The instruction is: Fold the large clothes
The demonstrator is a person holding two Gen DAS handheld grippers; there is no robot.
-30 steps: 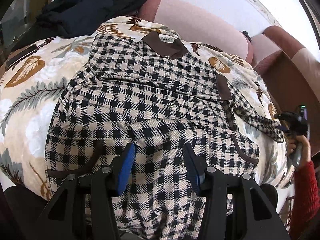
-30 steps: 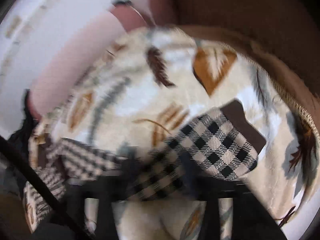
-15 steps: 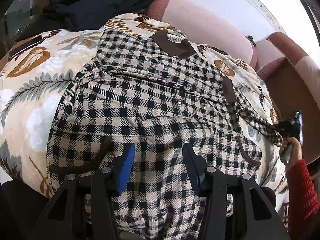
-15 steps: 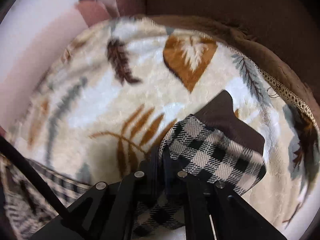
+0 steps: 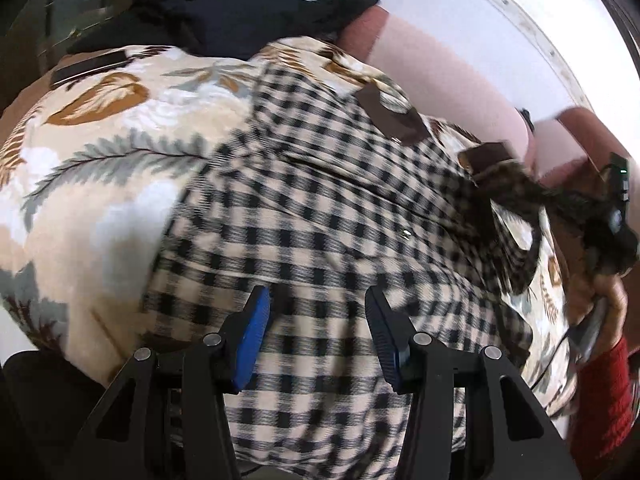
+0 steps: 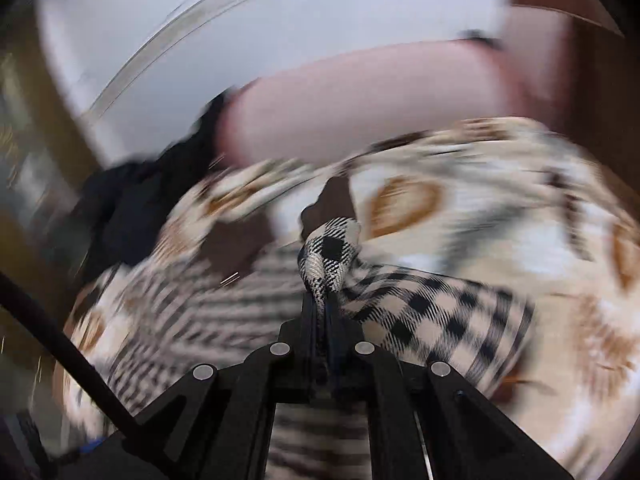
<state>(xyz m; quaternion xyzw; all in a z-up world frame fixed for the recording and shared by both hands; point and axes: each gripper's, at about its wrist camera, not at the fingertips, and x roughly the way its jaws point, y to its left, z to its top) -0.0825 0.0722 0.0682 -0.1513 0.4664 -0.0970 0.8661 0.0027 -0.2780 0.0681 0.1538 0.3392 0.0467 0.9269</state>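
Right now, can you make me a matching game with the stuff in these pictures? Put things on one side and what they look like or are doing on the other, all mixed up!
Things:
1. checked shirt
2. left gripper
3. right gripper
4. dark clothes

States:
A. open, above the cloth
B. piled at the back of the leaf blanket
C. shut on a sleeve
D. spread out on the blanket

Pairs: 1-D, 2-A, 3-C, 4-B

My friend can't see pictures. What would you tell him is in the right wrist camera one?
The right gripper is shut on the sleeve of a black-and-cream checked shirt, above a leaf-print blanket. The picture is blurry; a pink sofa back is behind.
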